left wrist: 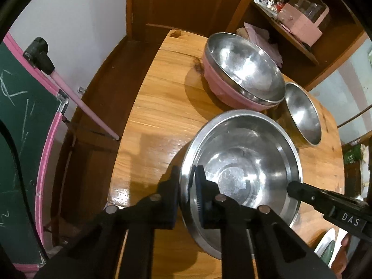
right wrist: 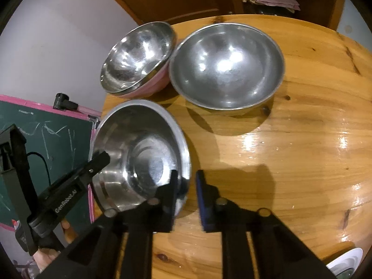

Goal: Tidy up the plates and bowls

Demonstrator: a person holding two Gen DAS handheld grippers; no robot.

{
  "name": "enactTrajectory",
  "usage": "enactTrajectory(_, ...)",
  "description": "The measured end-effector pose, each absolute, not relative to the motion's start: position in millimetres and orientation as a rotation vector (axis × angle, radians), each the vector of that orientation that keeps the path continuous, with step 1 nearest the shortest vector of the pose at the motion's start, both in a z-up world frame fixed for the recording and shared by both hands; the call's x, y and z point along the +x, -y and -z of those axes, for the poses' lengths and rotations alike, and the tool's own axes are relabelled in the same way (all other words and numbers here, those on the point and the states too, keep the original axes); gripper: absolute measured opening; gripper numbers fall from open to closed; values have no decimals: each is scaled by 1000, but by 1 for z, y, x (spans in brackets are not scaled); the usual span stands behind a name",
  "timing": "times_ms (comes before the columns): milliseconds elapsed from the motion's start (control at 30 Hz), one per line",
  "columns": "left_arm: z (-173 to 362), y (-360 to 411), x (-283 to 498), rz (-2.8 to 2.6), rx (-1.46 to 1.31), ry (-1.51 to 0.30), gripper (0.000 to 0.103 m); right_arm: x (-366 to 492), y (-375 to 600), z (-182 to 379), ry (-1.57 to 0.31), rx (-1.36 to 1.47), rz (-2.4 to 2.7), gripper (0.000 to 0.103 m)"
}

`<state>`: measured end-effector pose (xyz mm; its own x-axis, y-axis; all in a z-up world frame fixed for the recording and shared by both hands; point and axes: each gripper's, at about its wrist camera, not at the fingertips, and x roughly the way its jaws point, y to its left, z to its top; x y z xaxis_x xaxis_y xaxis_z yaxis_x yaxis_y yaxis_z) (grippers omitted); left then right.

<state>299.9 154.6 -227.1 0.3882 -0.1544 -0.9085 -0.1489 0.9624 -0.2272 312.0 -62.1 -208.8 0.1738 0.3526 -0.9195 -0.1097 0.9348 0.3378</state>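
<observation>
Gripping opposite rims of steel basin point(left wrist: 244, 162), both jaws closed.

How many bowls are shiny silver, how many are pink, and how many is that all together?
Silver bowls: 3 (flat-bottomed bowl, round bowl, bowl nested in the pink one)
Pink bowls: 1 (pink bowl)
Total: 4
</observation>
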Motion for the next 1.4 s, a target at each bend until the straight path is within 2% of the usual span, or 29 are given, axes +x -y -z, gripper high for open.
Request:
enactTrajectory(267,209,-145,274,38,-295,-1190,10,290,69,193,-1343,211,-335,9)
enactTrajectory(700,154,-118,172,98,-280,-1130,10,184,106,138,-1210,178,-384,9)
enactTrajectory(1000,169,-90,103,115,-223,-1142,10,114,121,174,-1270,175,-368,11)
enactTrajectory(1400,212,-85,84,88,-234,-1225,10,94,125,198,-1316,190,-357,11)
